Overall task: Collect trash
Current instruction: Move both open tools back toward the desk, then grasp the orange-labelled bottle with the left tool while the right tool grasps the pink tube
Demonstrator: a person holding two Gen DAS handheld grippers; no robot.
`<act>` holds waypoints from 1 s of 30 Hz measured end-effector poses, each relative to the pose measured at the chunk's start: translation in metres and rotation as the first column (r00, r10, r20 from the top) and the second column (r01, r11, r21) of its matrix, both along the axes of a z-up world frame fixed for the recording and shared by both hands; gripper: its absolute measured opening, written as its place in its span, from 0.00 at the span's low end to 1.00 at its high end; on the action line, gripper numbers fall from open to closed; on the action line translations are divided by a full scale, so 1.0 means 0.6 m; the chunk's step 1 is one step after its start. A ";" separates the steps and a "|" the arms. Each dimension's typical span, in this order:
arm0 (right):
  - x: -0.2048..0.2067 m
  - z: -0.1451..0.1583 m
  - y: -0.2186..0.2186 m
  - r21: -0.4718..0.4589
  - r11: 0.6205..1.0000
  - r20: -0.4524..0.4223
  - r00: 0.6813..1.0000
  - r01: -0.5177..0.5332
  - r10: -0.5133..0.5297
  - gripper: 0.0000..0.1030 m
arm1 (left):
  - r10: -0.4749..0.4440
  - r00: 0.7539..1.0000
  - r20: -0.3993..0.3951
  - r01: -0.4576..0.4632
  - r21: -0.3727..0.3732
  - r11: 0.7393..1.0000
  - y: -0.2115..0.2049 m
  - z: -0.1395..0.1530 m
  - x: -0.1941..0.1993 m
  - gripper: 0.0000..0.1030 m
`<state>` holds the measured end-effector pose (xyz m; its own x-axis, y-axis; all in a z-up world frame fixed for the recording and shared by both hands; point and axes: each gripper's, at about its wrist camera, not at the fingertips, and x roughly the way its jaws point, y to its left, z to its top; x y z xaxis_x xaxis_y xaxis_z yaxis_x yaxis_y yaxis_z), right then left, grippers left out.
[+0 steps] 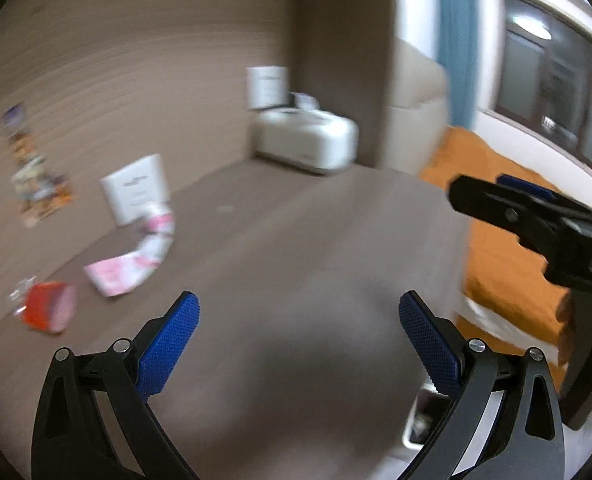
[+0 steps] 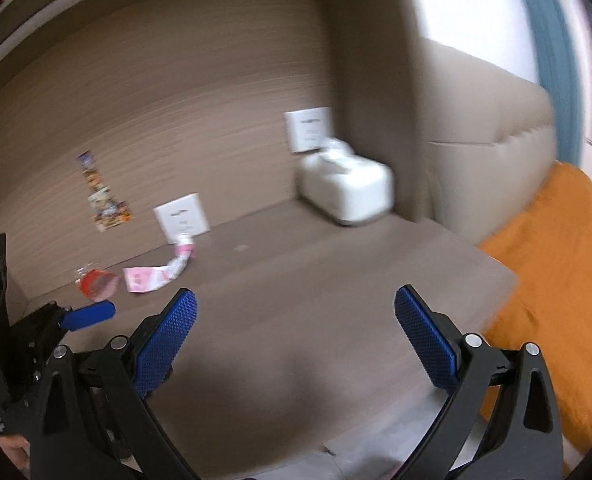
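Trash lies at the far left of the brown desk (image 2: 296,288), close to the back wall: a crumpled pink-and-white wrapper (image 1: 136,260) and, just beside it to the left, a red packet (image 1: 48,308) with a scrap of clear plastic at its edge. From the right wrist view the same pink-and-white wrapper (image 2: 158,274) and red packet (image 2: 96,284) sit side by side, near a small white card (image 2: 182,214) propped against the wall. Both views are blurred, so finer detail on the wrappers cannot be made out.

A white box-shaped appliance (image 1: 306,140) stands in the back corner of the desk, with a second white card (image 1: 266,86) on the wall behind it. At the desk's near right edge, low in the left wrist view, a white bin (image 1: 422,420) shows; something pale lies inside it, too hidden to identify.

The left gripper (image 1: 298,312) hangs above the desk with its blue fingers (image 1: 168,344) spread wide and nothing between them. The right gripper (image 2: 295,308) is likewise wide open and holds nothing. An orange blanket (image 2: 556,288) lies to the right of the desk.
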<state>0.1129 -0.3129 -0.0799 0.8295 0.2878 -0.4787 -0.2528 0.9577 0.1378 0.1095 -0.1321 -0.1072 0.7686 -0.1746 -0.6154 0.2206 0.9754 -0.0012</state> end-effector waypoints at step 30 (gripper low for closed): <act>0.296 -0.114 0.390 -0.107 0.973 -0.211 0.961 -0.206 0.180 0.96 | 0.558 0.817 -0.144 -0.559 0.033 0.828 0.392 -0.071 0.133 0.95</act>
